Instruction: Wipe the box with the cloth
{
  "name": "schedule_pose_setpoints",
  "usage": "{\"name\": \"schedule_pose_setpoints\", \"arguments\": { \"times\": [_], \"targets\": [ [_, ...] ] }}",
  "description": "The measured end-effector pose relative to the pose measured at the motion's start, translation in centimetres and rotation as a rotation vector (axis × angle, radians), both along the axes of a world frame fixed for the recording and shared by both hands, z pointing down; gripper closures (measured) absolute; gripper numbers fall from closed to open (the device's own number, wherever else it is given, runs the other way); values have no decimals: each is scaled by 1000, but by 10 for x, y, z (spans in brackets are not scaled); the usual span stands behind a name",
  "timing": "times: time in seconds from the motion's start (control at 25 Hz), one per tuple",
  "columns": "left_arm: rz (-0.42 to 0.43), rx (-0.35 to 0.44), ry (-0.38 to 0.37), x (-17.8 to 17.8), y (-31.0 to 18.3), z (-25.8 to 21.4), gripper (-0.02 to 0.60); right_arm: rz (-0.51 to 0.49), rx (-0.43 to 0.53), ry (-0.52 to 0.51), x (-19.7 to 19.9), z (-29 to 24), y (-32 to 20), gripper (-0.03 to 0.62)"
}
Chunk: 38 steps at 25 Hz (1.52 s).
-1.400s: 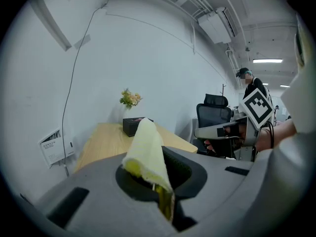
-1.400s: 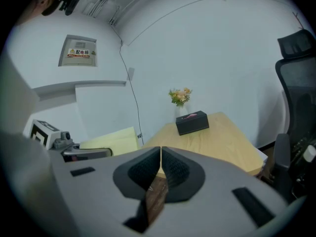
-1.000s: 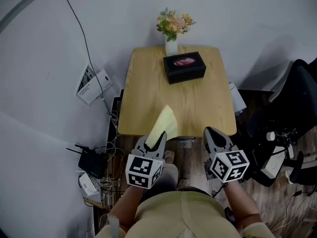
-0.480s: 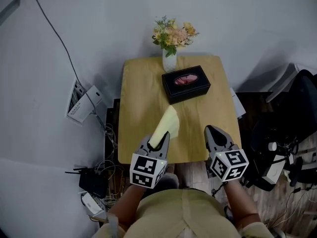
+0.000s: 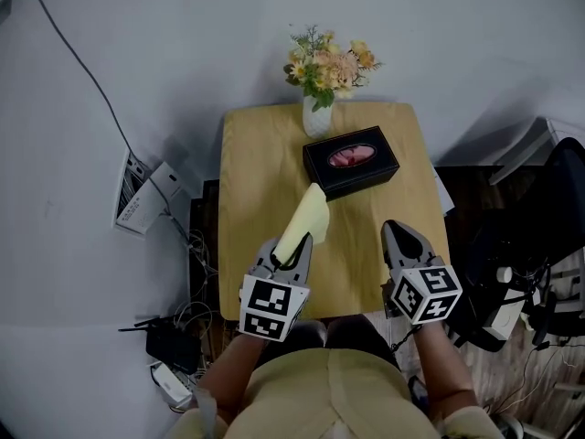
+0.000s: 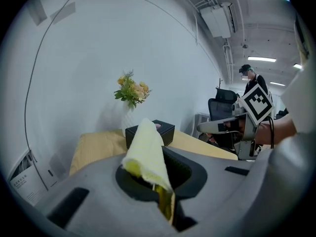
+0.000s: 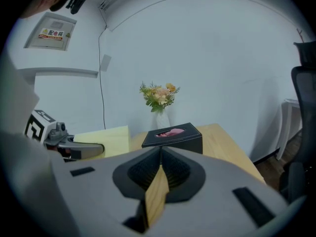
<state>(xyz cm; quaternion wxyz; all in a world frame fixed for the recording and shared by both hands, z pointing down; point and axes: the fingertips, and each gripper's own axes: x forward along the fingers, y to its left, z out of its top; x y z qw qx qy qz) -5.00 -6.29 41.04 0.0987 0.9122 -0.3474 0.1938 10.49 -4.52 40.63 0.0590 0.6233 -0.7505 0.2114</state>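
left tool (image 5: 294, 247) clamped on the yellow cloth (image 5: 307, 218), which juts forward over the table (image 5: 260, 163). right tool (image 5: 400, 234) jaws together, nothing between. black tissue box (image 5: 351, 161) near the table's far edge, beside the flower vase (image 5: 317, 117).

Black box (image 5: 351, 161) upright, yellow cloth (image 5: 303, 223) folded, raised near it

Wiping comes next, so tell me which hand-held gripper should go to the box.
Left. The left hand-held gripper is shut on the yellow cloth, which points toward the black tissue box; the right hand-held gripper is shut and empty.
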Motion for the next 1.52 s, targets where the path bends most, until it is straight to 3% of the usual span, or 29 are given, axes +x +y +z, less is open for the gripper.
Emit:
{"name": "schedule_pose_setpoints", "arguments": {
  "times": [0.28,0.64,0.84,1.24,1.52],
  "targets": [
    [-42,-15,-13,6,-19,3,557,-57,3,20,12,4,-31,560],
    [-129,-18,-7,32,-41,-4,557,-138,2,71,55,2,-68,560],
    [-190,16,-36,37,-64,-17,557,-173,10,71,75,5,-89,560],
    [-73,-15,-29,107,-87,-30,557,-236,27,106,92,21,-112,560],
    [29,18,-151,157,-116,-20,557,-267,19,82,94,25,-120,560]
  ]
}}
